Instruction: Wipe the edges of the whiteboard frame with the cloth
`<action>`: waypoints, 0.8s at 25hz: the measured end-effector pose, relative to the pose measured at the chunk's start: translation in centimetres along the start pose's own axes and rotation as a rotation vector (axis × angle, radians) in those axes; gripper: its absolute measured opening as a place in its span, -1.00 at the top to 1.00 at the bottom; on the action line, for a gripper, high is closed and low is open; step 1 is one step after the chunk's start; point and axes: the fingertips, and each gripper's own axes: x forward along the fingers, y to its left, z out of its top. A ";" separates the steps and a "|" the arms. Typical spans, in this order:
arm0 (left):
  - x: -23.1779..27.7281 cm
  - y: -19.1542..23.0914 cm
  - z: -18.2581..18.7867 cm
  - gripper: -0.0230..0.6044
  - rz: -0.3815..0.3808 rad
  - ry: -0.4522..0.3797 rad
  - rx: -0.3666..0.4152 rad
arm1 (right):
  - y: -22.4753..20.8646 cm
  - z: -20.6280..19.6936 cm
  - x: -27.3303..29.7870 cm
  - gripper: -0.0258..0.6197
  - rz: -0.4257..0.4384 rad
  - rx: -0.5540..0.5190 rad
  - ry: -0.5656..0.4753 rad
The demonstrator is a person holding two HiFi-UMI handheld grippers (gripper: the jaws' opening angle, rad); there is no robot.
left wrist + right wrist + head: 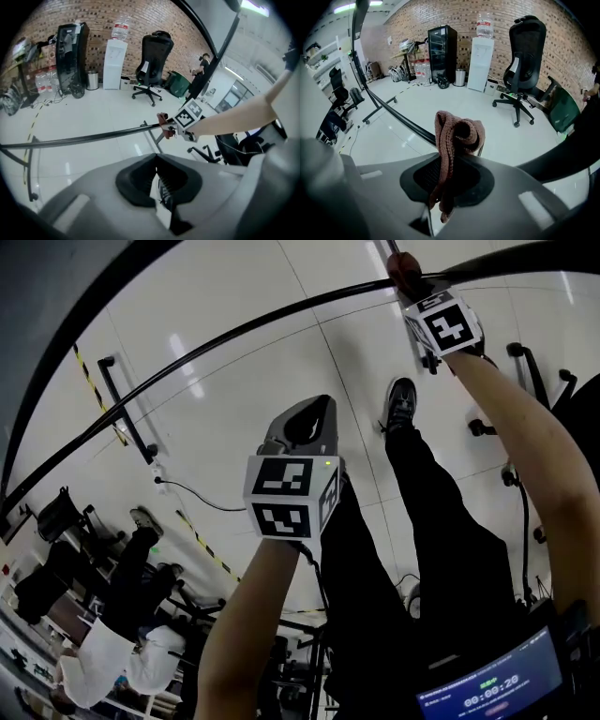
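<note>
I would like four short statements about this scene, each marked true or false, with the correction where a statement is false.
1. The right gripper holds a reddish-brown cloth. True.
2. The left gripper is wide open. False: it is shut, with nothing in it.
3. A water dispenser stands by the brick wall. True.
4. The office chair near the dispenser is white. False: it is black.

"Any legible print in this one?"

"Just a timer showing 00:00:20 on the dark screen (492, 682), well behind the left fingers (323, 413). The smaller lines above it are too small to read."
</note>
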 end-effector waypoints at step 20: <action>-6.3 8.4 -7.5 0.92 0.110 -0.079 -0.227 | 6.7 3.6 3.2 0.76 0.092 0.055 -0.001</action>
